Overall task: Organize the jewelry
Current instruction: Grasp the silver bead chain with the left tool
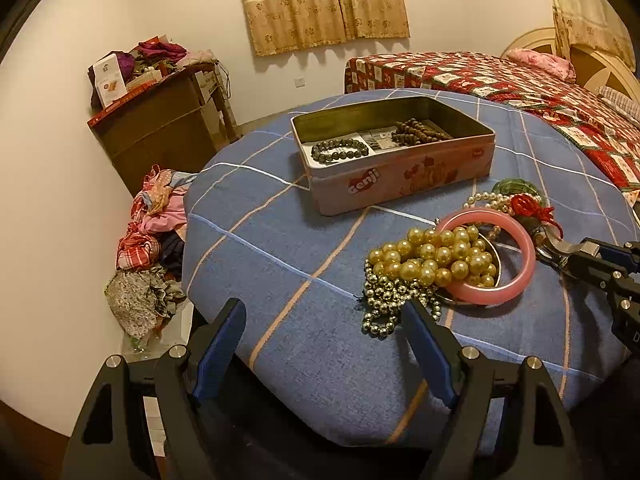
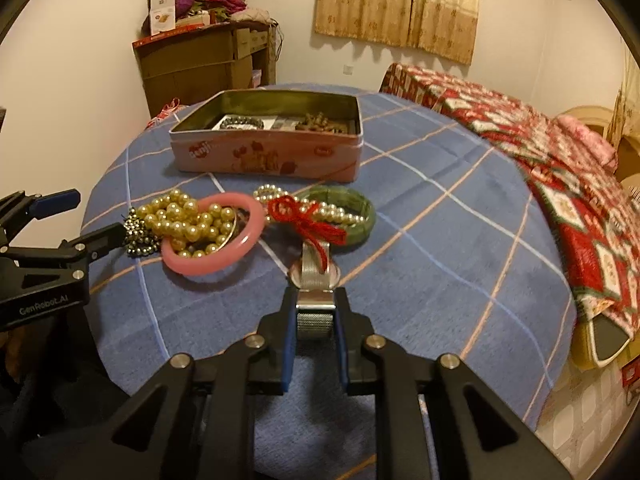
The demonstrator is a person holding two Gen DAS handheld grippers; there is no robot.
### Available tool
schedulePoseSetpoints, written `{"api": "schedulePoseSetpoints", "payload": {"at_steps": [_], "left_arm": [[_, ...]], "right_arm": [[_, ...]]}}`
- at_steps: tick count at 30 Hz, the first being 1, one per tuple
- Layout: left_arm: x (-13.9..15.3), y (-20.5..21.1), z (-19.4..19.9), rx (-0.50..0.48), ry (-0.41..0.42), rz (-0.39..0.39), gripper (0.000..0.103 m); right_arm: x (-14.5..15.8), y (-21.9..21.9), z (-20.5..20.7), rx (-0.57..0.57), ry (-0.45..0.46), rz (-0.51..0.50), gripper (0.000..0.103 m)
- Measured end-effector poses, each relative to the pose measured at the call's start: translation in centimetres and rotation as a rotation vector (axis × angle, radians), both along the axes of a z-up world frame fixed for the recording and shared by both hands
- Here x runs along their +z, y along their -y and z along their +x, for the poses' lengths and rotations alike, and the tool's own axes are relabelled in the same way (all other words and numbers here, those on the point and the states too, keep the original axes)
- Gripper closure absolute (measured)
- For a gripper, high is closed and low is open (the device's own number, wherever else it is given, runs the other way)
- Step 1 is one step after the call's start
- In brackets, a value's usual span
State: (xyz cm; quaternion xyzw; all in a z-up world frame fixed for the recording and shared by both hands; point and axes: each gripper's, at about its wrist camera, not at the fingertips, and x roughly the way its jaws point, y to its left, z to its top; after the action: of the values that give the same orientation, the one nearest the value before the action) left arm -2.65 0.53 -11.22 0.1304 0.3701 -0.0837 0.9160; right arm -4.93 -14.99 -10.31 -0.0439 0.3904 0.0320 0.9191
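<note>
Left claw (image 1: 324, 316) spread wide, right claw (image 2: 314, 300) clamped.

Pink tin (image 2: 267, 159), lid off, sits at the far side of the tabletop; inside lie a dark green bead bracelet (image 1: 340, 149) on the left and a brown bead strand (image 1: 420, 133) on the right. Nearer, a loose pile: pink bangle (image 2: 216, 236) lying flat with gold pearls (image 2: 188, 216) heaped through it, small metallic beads (image 1: 386, 300) at its left edge, green bangle (image 2: 352, 212) with a white pearl strand (image 2: 332, 213) and red yarn bow (image 2: 310, 224) over it. Silver mesh watch strap (image 2: 316, 276) runs from the bow toward the camera, its clasp end clamped between the right gripper (image 2: 315, 312) jaws.
</note>
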Motion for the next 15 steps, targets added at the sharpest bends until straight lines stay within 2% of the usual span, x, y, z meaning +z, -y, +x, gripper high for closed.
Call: {"api": "schedulePoseSetpoints", "payload": {"at_steps": [12,13,14,15], "left_arm": [[-0.6,0.9,0.6,-0.069,-0.029,-0.044,0.023],[-0.7,0.9,0.7,-0.077,-0.034,-0.052,0.026],[-0.8,1.0,0.7,-0.095,-0.044,-0.066,0.034],[-0.8,1.1,0.7,-0.112,-0.056,-0.077,0.057]], "right_arm": [[-0.3,-0.5,0.3,0.02,0.005,-0.016,0.084],[-0.3,-0.5,0.3,0.02,0.006,-0.017,0.084],[-0.3,-0.6,0.3,0.021,0.007,-0.019,0.084],[-0.3,-0.6,0.2,0.022,0.007,-0.019,0.084]]}}
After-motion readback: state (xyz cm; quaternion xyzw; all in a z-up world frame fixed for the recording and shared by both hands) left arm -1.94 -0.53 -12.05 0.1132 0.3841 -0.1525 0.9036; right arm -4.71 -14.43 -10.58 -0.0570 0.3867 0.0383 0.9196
